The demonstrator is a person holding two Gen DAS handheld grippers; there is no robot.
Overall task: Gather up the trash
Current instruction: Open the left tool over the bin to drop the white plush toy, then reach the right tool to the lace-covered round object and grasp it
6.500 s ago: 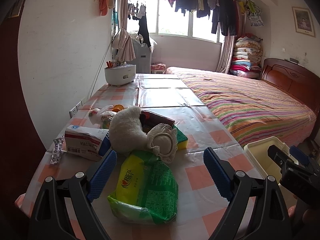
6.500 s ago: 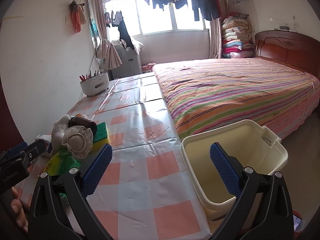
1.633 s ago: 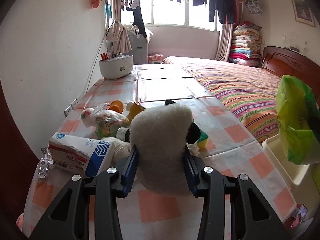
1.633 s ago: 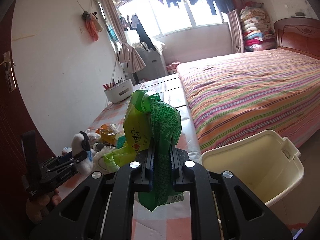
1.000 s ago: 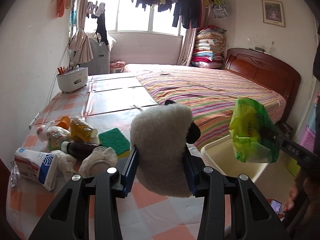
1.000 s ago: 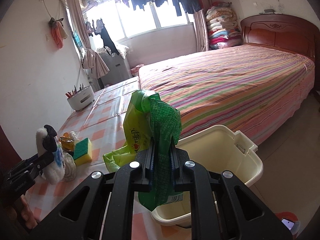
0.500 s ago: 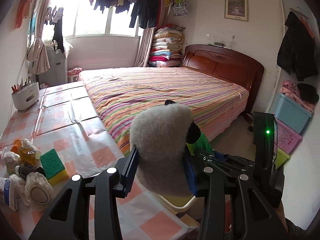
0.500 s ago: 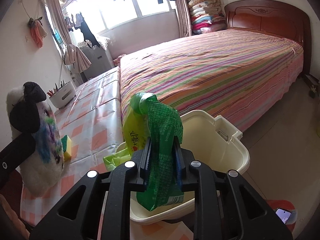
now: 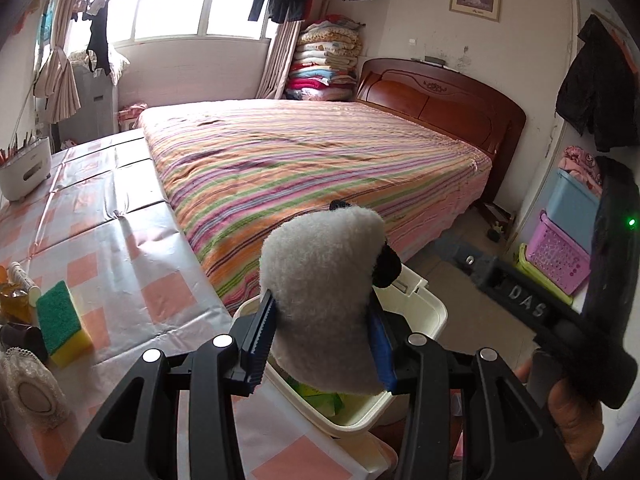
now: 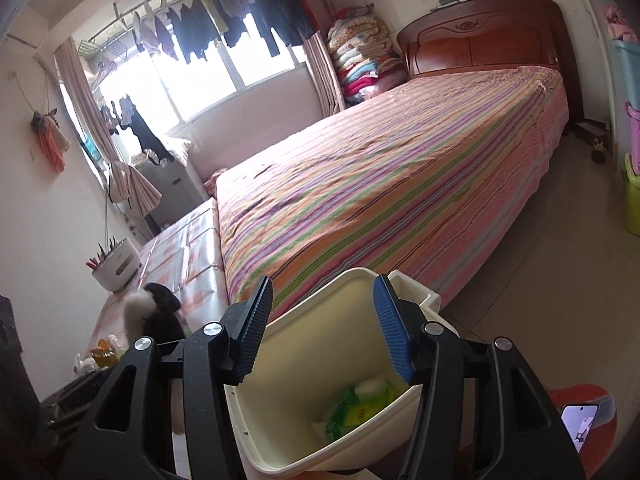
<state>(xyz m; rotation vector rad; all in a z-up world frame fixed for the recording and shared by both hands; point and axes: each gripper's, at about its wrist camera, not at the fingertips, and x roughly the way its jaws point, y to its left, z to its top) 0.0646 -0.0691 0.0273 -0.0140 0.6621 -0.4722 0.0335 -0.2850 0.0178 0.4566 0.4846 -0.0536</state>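
Note:
My left gripper (image 9: 322, 336) is shut on a white plush sheep toy (image 9: 324, 300) with a black face and holds it above the cream plastic bin (image 9: 432, 312) beside the table. My right gripper (image 10: 322, 324) is open and empty over the same bin (image 10: 296, 408). The green plastic bag (image 10: 356, 404) lies at the bin's bottom; a bit of it shows in the left wrist view (image 9: 320, 398). The toy also shows blurred at the left of the right wrist view (image 10: 148, 312).
A checked tablecloth covers the table (image 9: 120, 264), with a green-yellow sponge (image 9: 64, 322), a bottle (image 9: 16, 296), a round lace item (image 9: 28, 392) and a white holder (image 9: 24, 172). A striped bed (image 9: 312, 160) lies beyond. Storage boxes (image 9: 560, 256) stand at the right. A phone (image 10: 580, 426) lies on a red stool.
My right gripper opened and the green bag dropped into the bin. My left gripper carried the sheep toy rightward, from beside the bin to over it.

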